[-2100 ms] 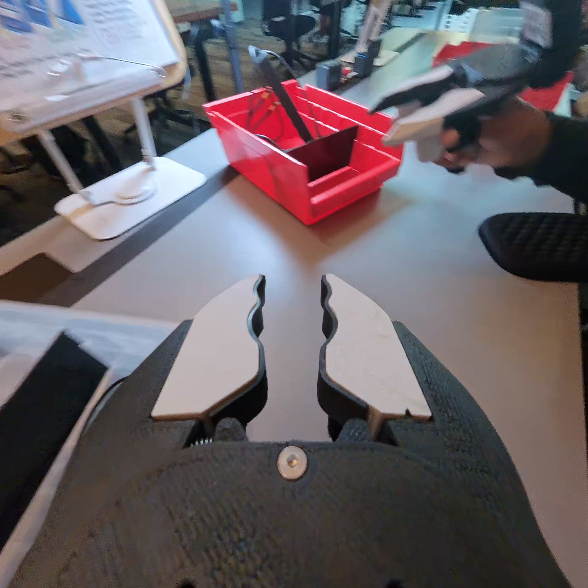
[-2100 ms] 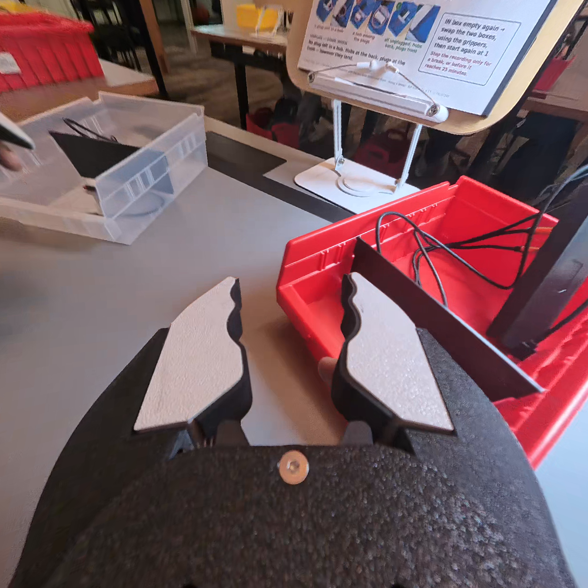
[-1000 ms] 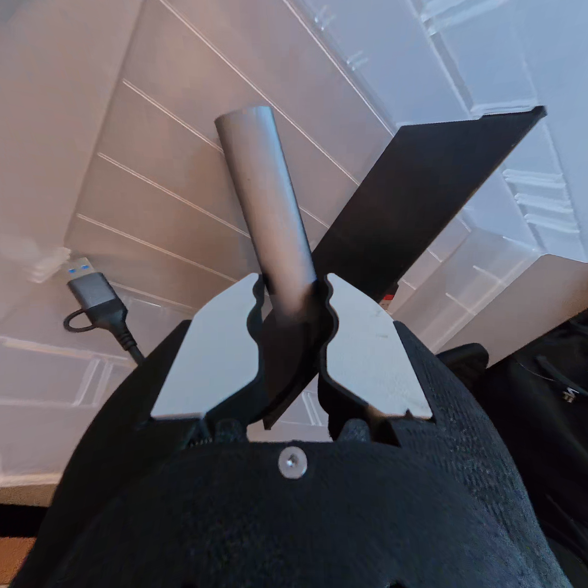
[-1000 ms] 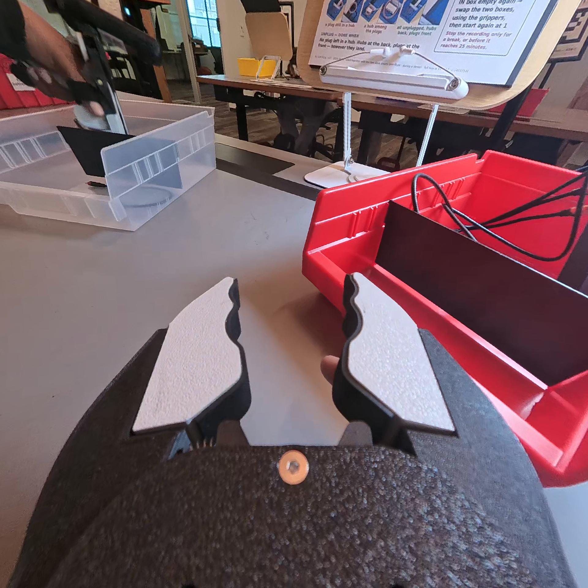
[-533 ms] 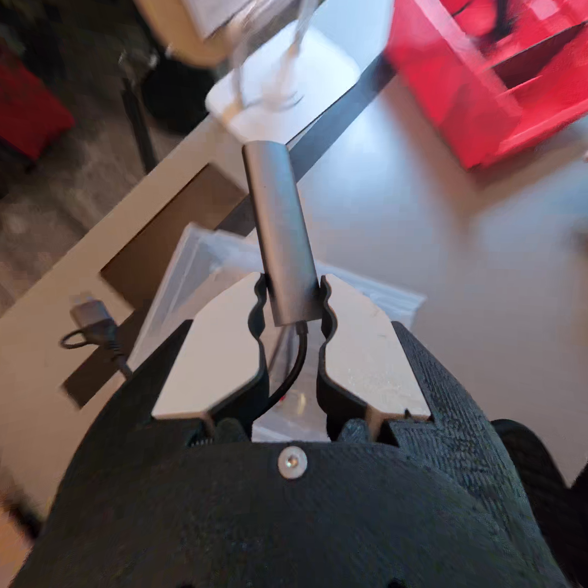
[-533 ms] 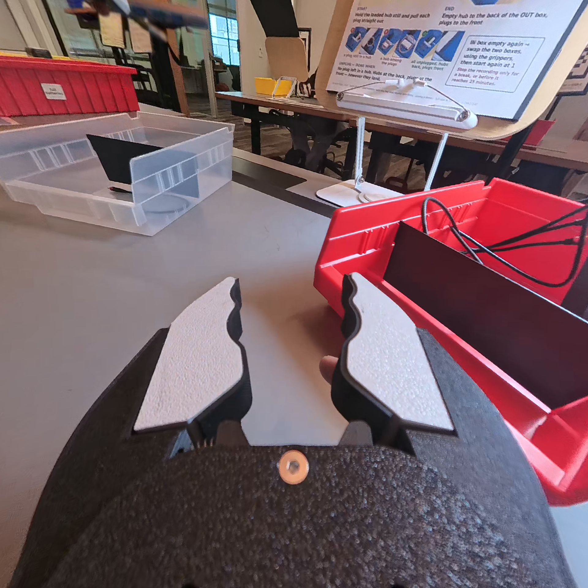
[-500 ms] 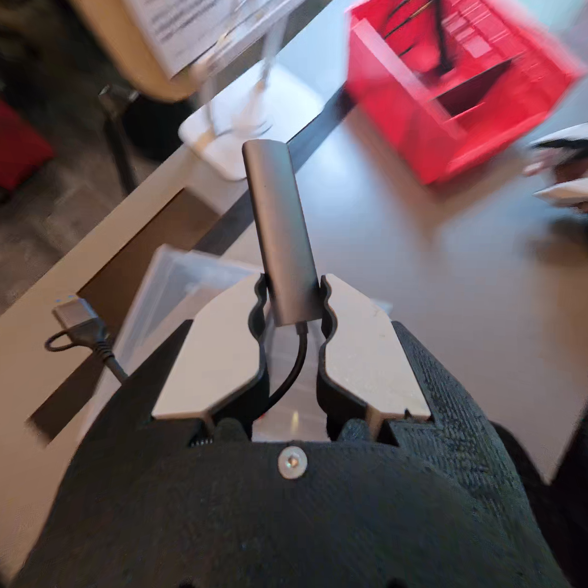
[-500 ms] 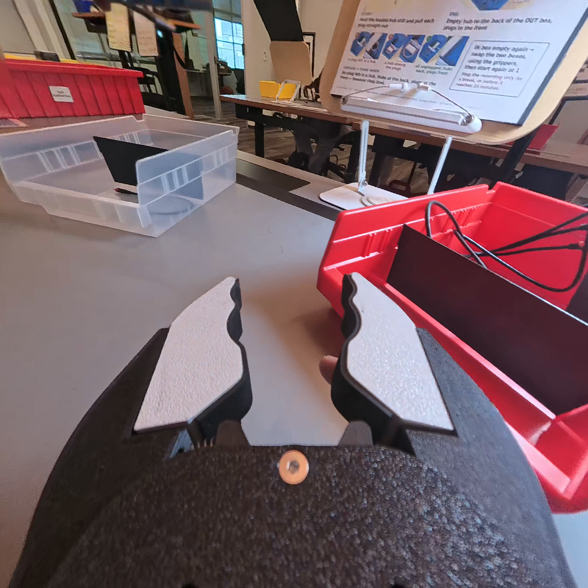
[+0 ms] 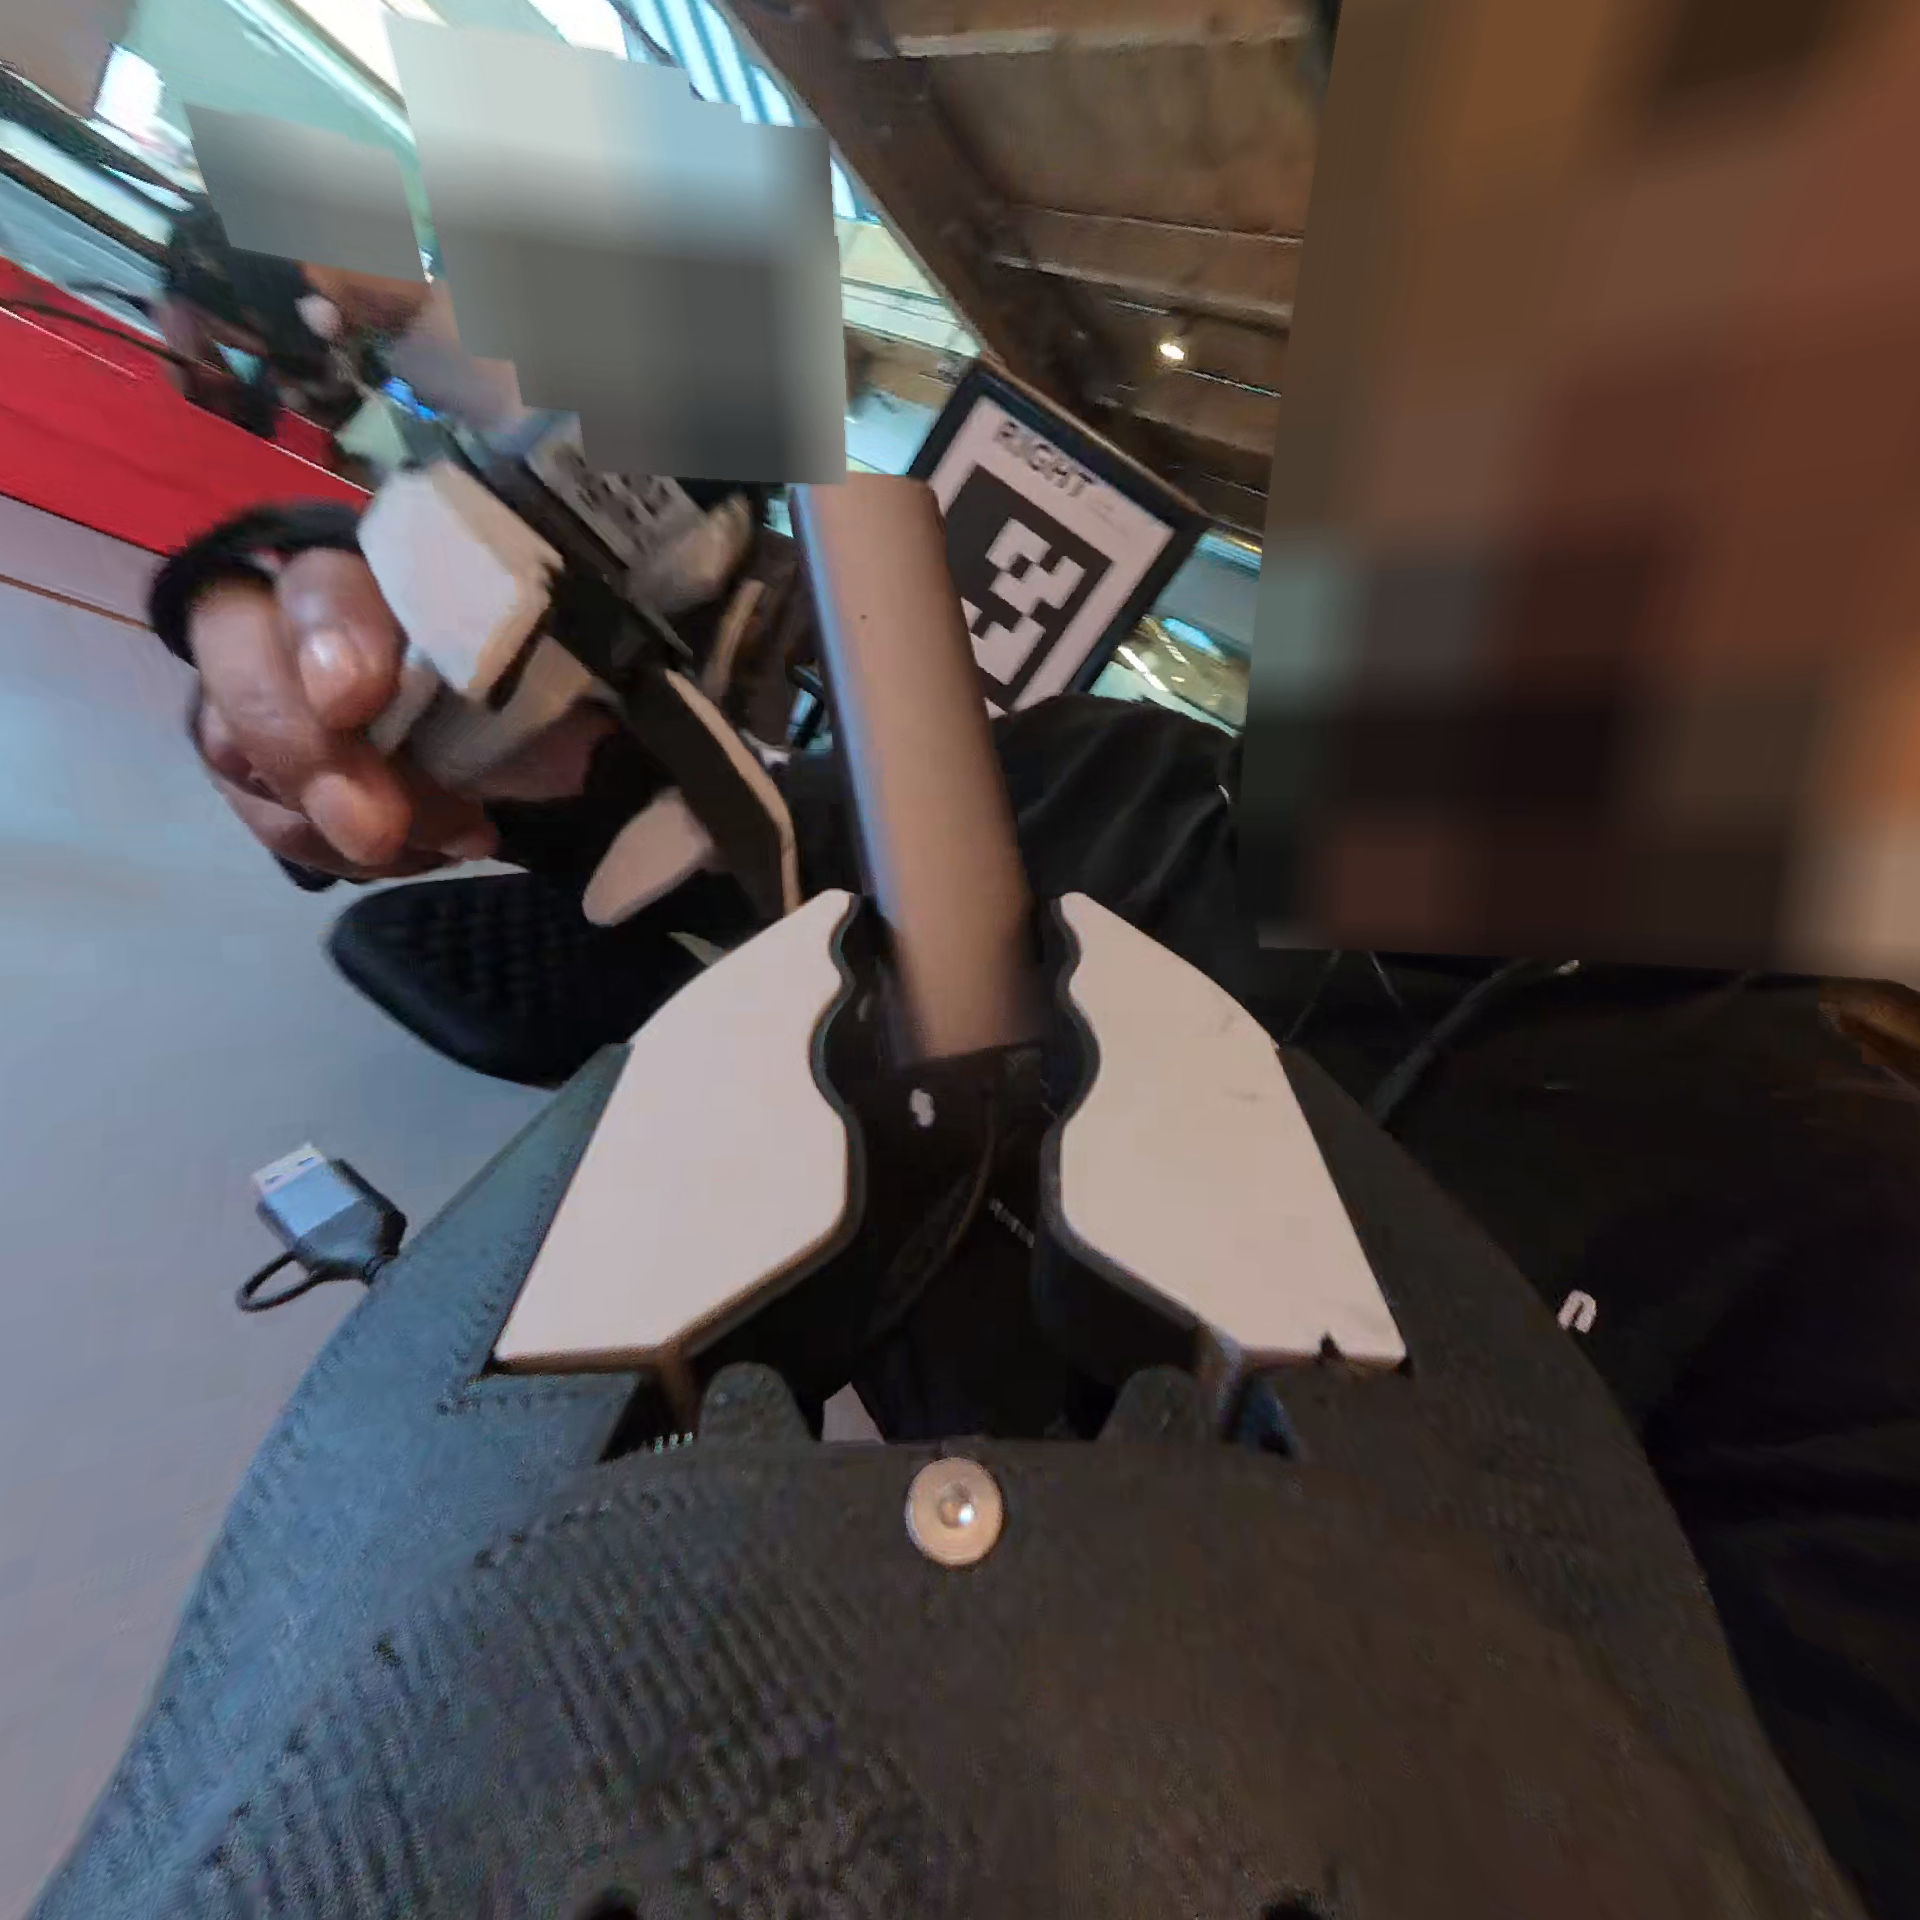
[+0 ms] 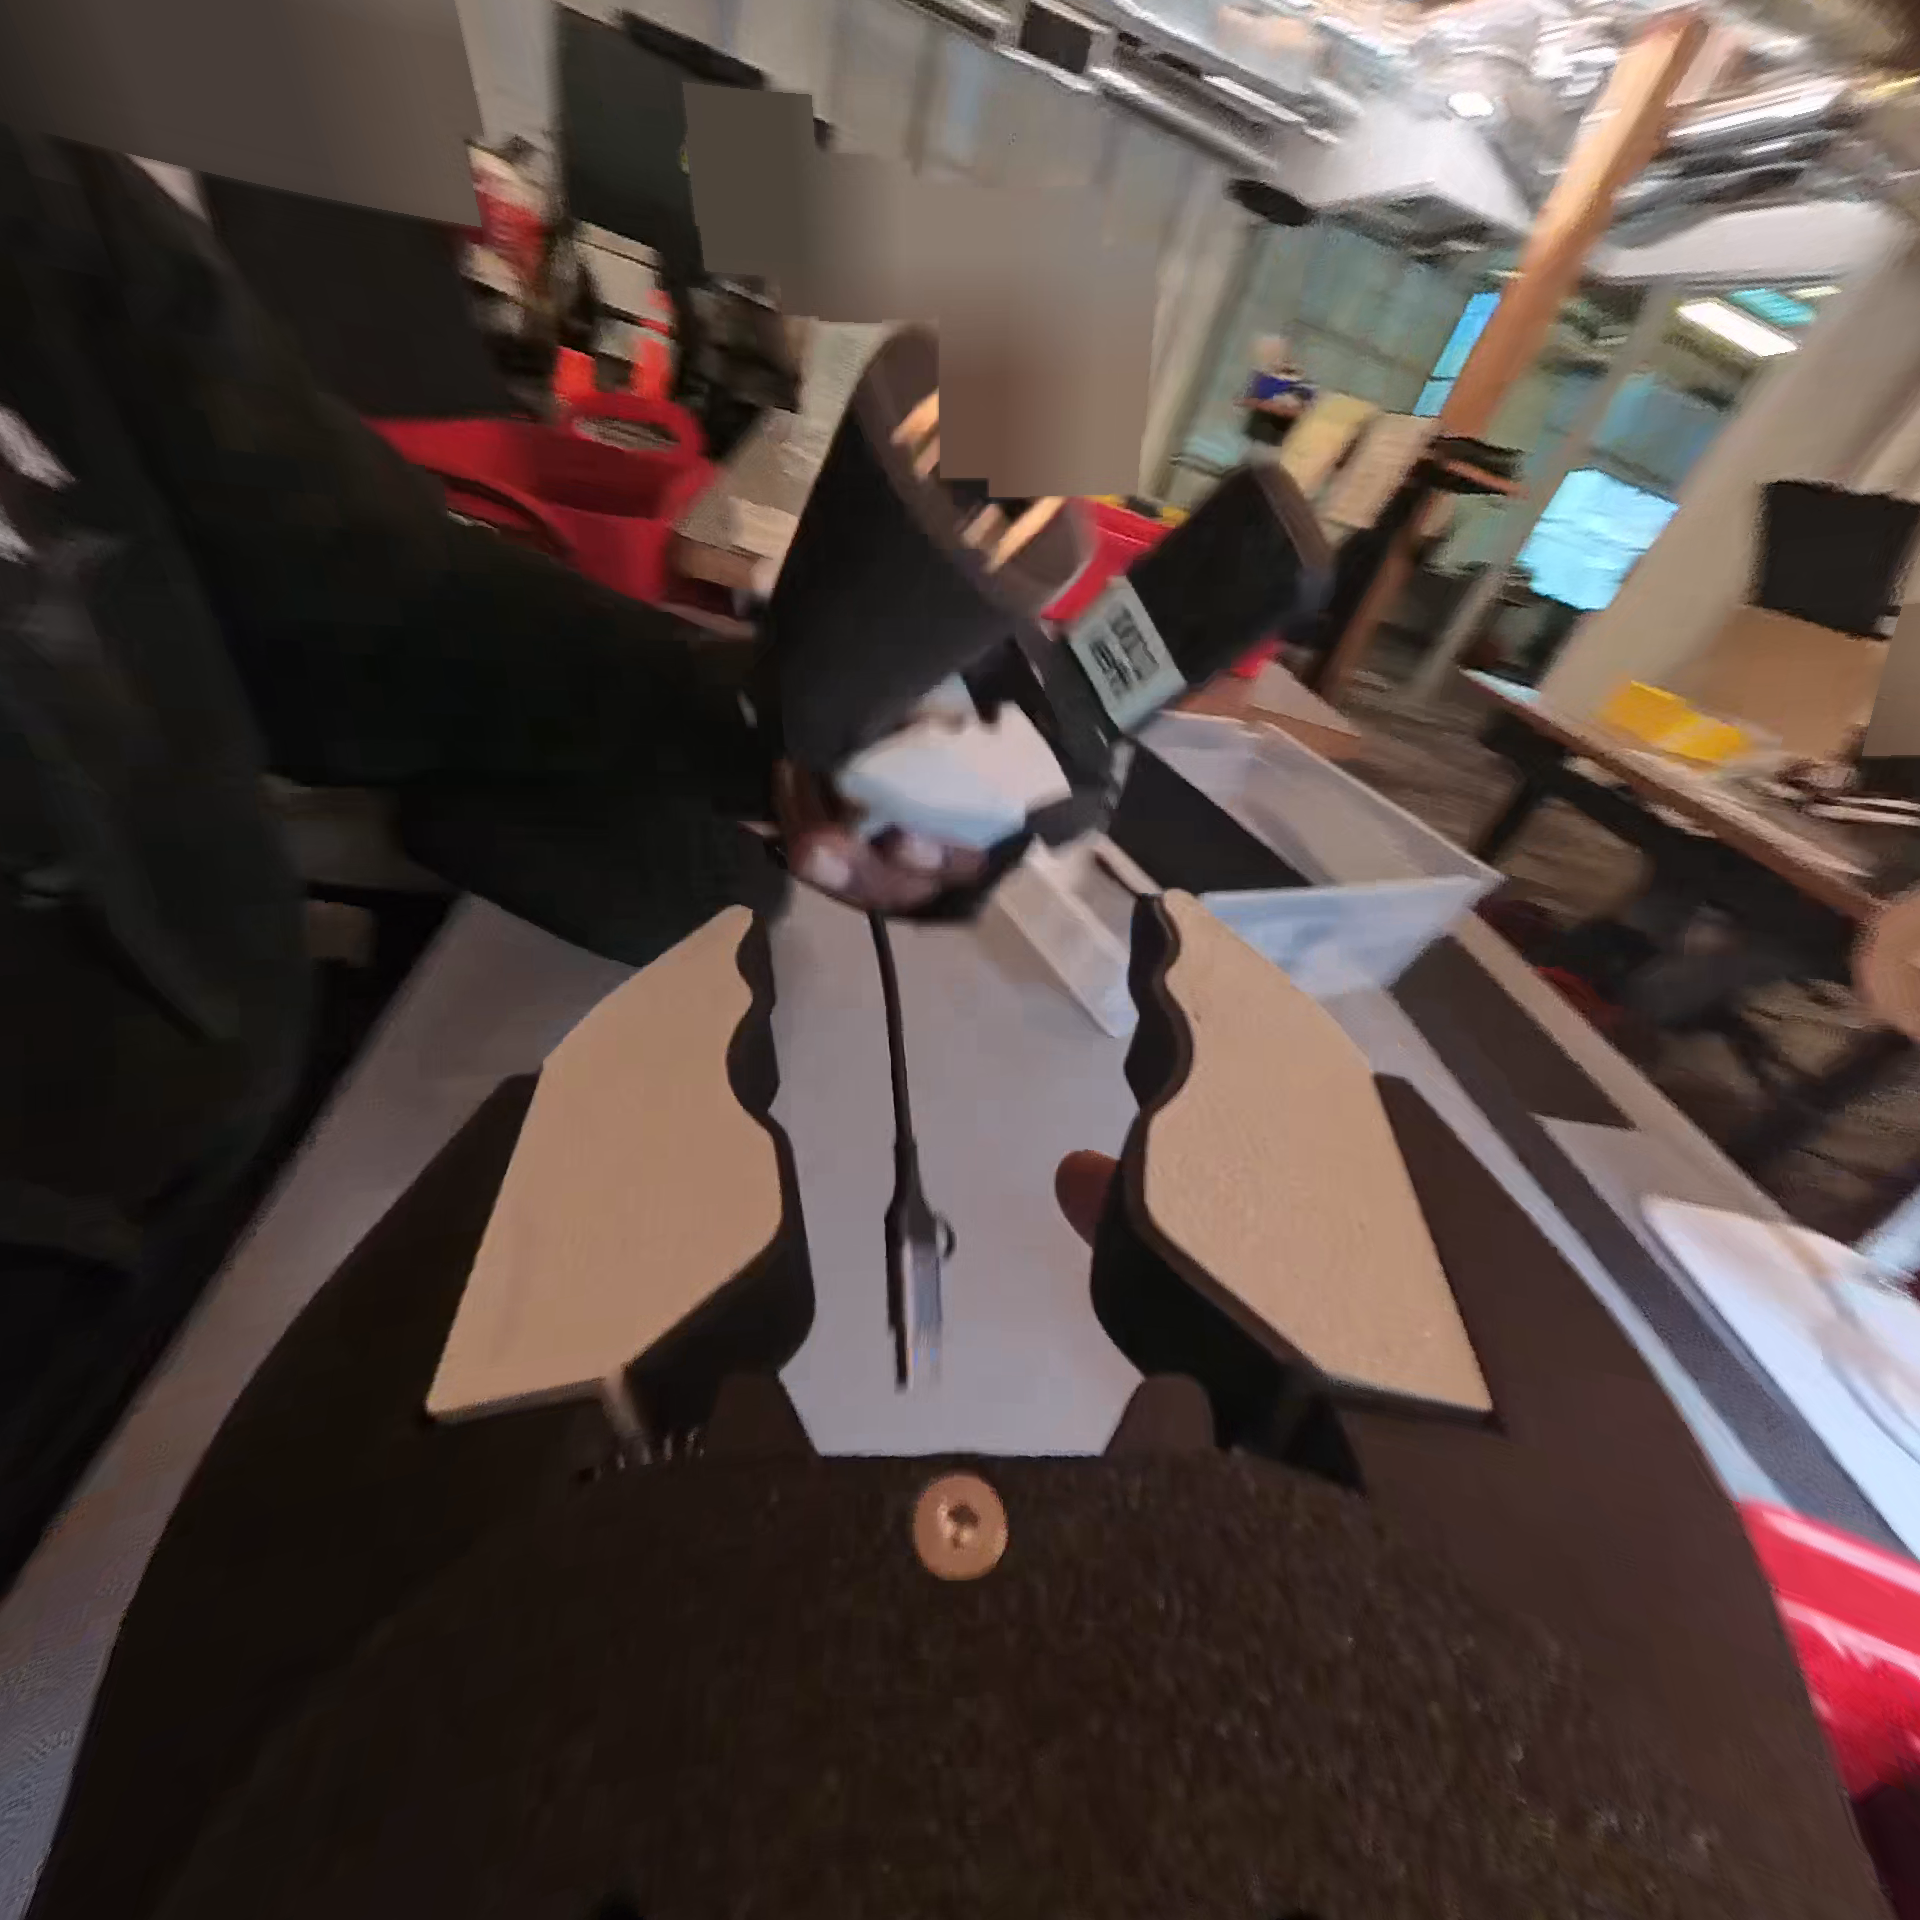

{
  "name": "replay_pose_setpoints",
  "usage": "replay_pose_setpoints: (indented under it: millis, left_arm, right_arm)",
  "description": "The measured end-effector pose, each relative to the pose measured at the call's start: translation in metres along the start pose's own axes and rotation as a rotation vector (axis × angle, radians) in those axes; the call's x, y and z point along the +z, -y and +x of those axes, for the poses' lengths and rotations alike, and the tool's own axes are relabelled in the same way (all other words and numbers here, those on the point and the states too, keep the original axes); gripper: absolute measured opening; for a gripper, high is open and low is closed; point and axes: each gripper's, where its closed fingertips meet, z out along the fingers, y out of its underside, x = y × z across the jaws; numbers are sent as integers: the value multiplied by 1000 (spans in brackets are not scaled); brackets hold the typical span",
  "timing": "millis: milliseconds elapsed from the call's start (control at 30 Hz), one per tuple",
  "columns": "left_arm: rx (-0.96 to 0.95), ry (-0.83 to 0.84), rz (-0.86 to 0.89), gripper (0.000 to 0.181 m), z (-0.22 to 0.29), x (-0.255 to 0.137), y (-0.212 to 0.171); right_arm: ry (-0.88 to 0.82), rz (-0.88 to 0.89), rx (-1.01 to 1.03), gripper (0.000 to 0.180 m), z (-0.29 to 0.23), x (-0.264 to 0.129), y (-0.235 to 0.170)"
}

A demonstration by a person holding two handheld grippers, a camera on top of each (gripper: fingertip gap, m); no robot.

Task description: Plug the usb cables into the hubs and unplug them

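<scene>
At frame centre, the left gripper pinches one grey hub (its single plug dangles at lower left). The right gripper stands spread and probably empty, with one clear bin blurred beyond.

Right wrist view. The right gripper had its two pale fingers spread wide, with nothing between them but grey tabletop. Ahead, the left gripper was held up in a person's hand, black sleeve reaching in from the left. A thin dark cable hung from it, ending in a grey USB plug that dangled in the gap between the right gripper's fingers, touching neither. The plug was motion-blurred. A clear plastic bin sat on the tabletop beyond, to the right. The edge of a red bin showed at lower right.
</scene>
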Motion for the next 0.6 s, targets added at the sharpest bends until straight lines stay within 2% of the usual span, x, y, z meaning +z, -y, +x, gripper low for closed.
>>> replay_pose_setpoints:
  millis: [33, 100, 167, 233, 333, 400, 500, 600]
  left_arm:
    - [4, -29, -12, 33, -1, 5, -7]
    - [9, -46, -32, 33, -6, 12, -18]
    - [-15, -66, -18, 33, -9, 13, -21]
    - [-31, -58, 9, 32, -13, 7, -20]
    - [44, 141, 150, 30, -34, -17, 3]
    - [148, 361, 159, 39, -53, -37, 13]
    - [369, 684, -38, 36, -75, -56, 2]
    - [584, 923, -214, 32, -93, -63, -7]
  right_arm:
    - [59, 20, 12, 66, -6, 3, 8]
    - [197, 66, 23, 54, -25, 9, 20]
    - [289, 87, 10, 29, -40, 15, 24]
    - [260, 60, -5, 24, -37, 19, 19]
    - [116, 32, 48, 21, -6, 16, 10]
    - [16, 26, 106, 21, 14, 14, 3]
    - [-112, -2, 138, 19, 32, 19, -9]
    - [-152, -21, 177, 18, 37, 27, -19]
